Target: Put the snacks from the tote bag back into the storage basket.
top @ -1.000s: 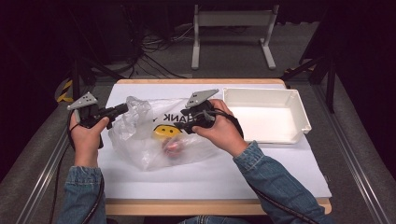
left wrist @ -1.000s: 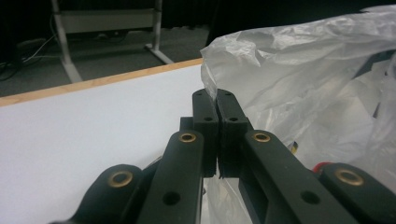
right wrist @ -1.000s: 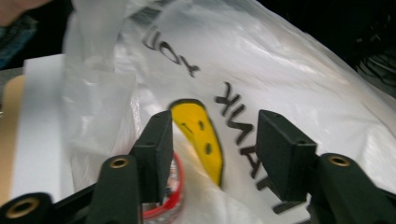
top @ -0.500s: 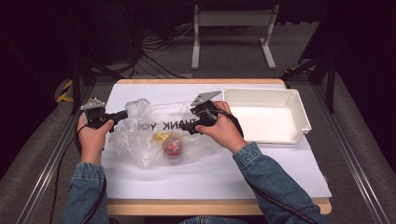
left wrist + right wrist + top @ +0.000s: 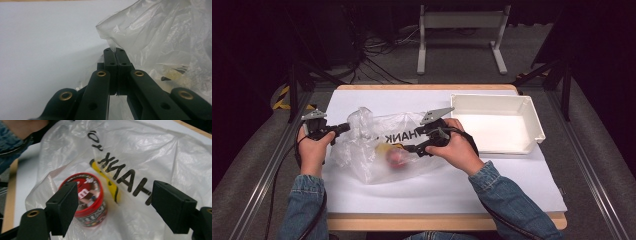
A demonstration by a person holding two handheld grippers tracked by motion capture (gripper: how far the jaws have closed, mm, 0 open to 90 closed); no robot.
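Note:
A clear plastic bag (image 5: 377, 160) printed with black letters lies on the white mat, and a red-lidded candy tub (image 5: 396, 159) and a yellow item (image 5: 384, 148) show through it. At the bag's left edge my left gripper (image 5: 344, 127) is shut on the film; in the left gripper view the jaws (image 5: 115, 50) meet with the bag (image 5: 155, 32) bunched at their tips. My right gripper (image 5: 408, 148) hovers over the bag's middle. Its jaws have just been opening, and they stand wide (image 5: 115, 185) above the tub (image 5: 86, 200) and the yellow item (image 5: 106, 181), pressing on nothing.
A white tray (image 5: 492, 98) sits at the right of the mat, just past my right hand. The table's wooden edge (image 5: 437, 220) runs along the front. A metal stand and cables lie on the floor beyond the table.
Both hands have come down and the bag has sunk flatter onto the mat. The right gripper's jaws have spread wider. The left gripper keeps its hold on the bag's edge.

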